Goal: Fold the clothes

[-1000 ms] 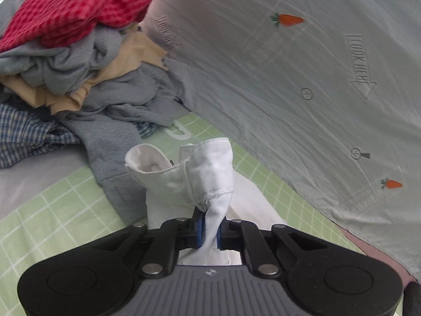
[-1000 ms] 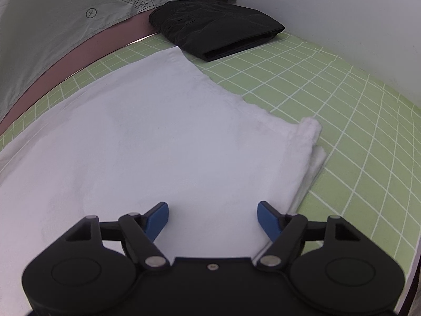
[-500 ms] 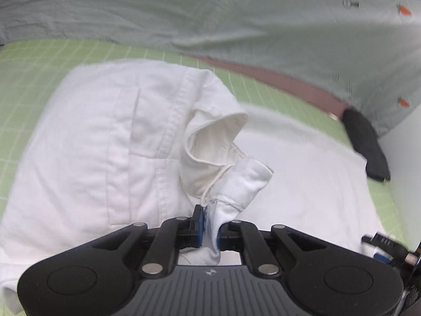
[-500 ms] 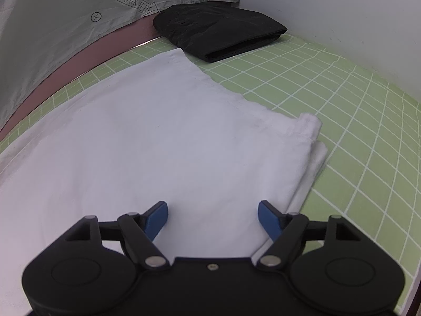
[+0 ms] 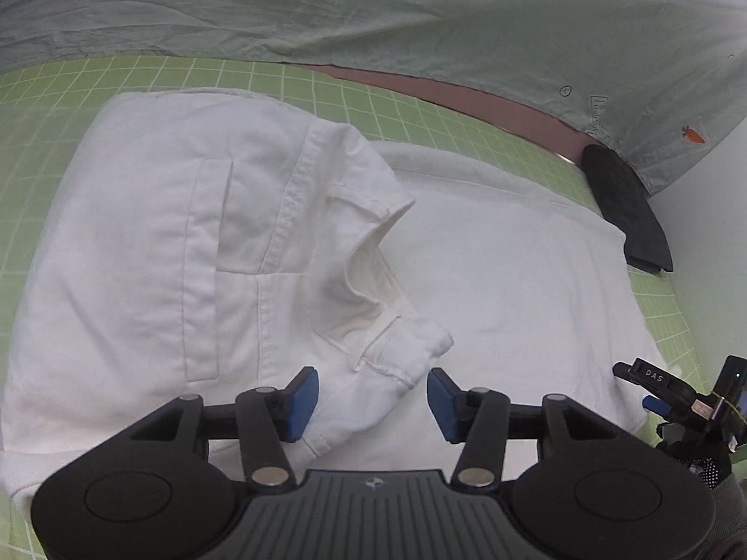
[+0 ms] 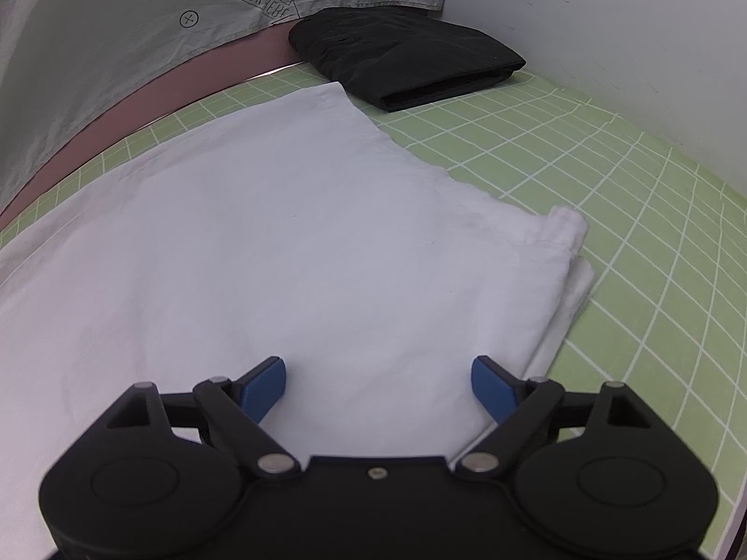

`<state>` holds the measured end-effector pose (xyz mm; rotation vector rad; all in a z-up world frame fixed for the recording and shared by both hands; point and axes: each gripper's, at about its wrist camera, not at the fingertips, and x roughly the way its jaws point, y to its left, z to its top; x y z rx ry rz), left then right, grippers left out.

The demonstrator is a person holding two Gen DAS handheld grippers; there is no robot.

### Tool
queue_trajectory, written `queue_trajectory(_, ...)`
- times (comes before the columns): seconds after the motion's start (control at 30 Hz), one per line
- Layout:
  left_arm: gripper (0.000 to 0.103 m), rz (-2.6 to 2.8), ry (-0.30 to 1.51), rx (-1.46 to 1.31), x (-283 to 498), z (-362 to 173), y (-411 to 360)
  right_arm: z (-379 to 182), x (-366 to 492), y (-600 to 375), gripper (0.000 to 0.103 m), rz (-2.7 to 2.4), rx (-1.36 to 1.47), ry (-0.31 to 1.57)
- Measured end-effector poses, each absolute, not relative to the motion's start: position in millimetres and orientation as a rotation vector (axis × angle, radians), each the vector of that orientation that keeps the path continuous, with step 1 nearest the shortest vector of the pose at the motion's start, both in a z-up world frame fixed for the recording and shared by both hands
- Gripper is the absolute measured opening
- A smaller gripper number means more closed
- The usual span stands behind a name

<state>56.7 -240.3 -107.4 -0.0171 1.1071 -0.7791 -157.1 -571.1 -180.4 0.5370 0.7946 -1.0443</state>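
A pair of white trousers (image 5: 196, 252) lies on the green grid mat (image 5: 186, 70), its waist end folded over the flat legs (image 5: 513, 280). My left gripper (image 5: 372, 402) is open just above the waistband corner (image 5: 411, 350), which lies loose between the fingers. My right gripper (image 6: 378, 385) is open and empty, low over the flat white leg fabric (image 6: 280, 242) near its hem edge (image 6: 569, 242). The right gripper also shows at the right edge of the left wrist view (image 5: 672, 396).
A folded black garment (image 6: 411, 56) lies at the far corner of the mat by the white wall (image 6: 630, 23); it also shows in the left wrist view (image 5: 625, 214). A grey printed sheet (image 5: 420, 9) hangs behind the mat, above a brown table edge (image 5: 467, 93).
My left gripper carried the waistband over onto the trouser legs, then opened and let it go. The right gripper stayed open in place.
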Motion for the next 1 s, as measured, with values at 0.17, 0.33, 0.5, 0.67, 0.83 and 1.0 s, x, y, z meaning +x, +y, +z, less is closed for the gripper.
queue_trajectory(0.17, 0.061, -0.67, 0.983, -0.031, 65.2, -75.8, -217.0, -176.6, -160.3, -571.8, 0.085, -1.048, 0.563, 0.791)
queue_trajectory(0.33, 0.062, -0.451, 0.985, -0.004, 109.4, -78.3, -205.2, -166.5, -169.4, -573.5, 0.084, -1.078, 0.57, 0.745)
queue_trajectory(0.5, 0.063, -0.419, 1.002, 0.051, 138.6, -89.0, -220.8, -155.8, -176.6, -578.3, 0.085, -1.109, 0.546, 0.713)
queue_trajectory(0.67, 0.073, -0.391, 1.03, 0.198, 136.7, -120.5, -264.6, -150.5, -183.5, -586.5, 0.086, -1.157, 0.522, 0.696)
queue_trajectory(0.83, 0.075, -0.325, 1.04, 0.256, 129.4, -138.2, -279.3, -158.0, -189.5, -594.1, 0.091, -1.229, 0.463, 0.726)
queue_trajectory(1.0, 0.077, -0.324, 1.07, 0.245, 134.5, -138.7, -276.2, -177.2, -203.2, -608.9, 0.093, -1.255, 0.533, 0.734)
